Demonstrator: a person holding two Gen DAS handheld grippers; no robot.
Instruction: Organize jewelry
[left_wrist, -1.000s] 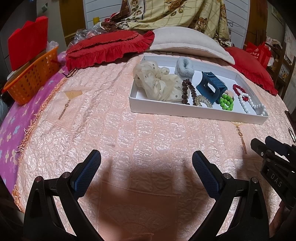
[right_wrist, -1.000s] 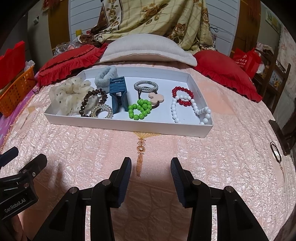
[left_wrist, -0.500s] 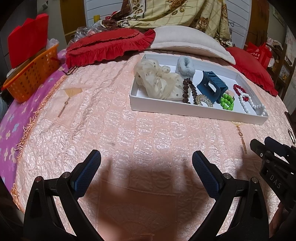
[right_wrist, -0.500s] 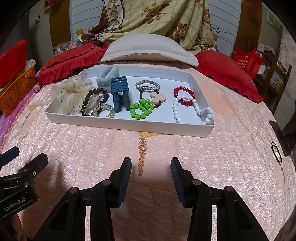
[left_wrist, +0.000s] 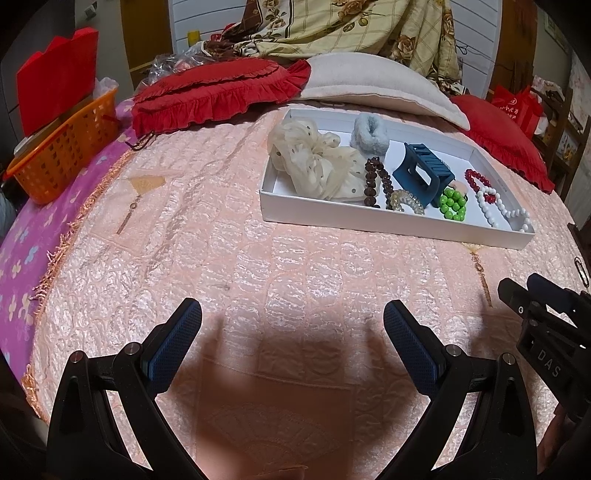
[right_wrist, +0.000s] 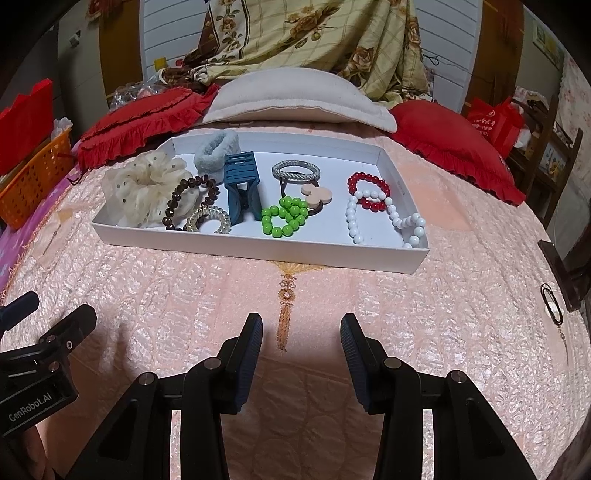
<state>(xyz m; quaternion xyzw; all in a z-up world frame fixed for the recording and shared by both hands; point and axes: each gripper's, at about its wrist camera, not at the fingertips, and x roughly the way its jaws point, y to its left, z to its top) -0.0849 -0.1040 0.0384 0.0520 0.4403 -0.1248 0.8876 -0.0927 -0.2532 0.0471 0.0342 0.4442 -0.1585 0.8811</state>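
A white tray (right_wrist: 258, 248) sits on the pink bedspread and holds a cream scrunchie (right_wrist: 142, 188), a grey-blue scrunchie (right_wrist: 216, 149), a brown bead bracelet (right_wrist: 184, 195), a clear coil tie (right_wrist: 208, 219), a blue claw clip (right_wrist: 240, 184), a silver bangle (right_wrist: 295, 171), green beads (right_wrist: 284, 216), red beads (right_wrist: 369, 188) and white beads (right_wrist: 384, 221). The tray also shows in the left wrist view (left_wrist: 388, 221). My left gripper (left_wrist: 291, 332) is open wide and empty, well short of the tray. My right gripper (right_wrist: 301, 339) is open and empty, in front of the tray's near wall.
Red pillows (right_wrist: 140, 122) and a white pillow (right_wrist: 295, 99) lie behind the tray. An orange basket (left_wrist: 62, 147) stands at the bed's left edge. A black hair tie (right_wrist: 552, 299) lies on the bedspread at the far right. A dark stand (right_wrist: 565, 266) is beside it.
Both grippers have drifted slightly back from the tray. Neither gripper has changed its opening.
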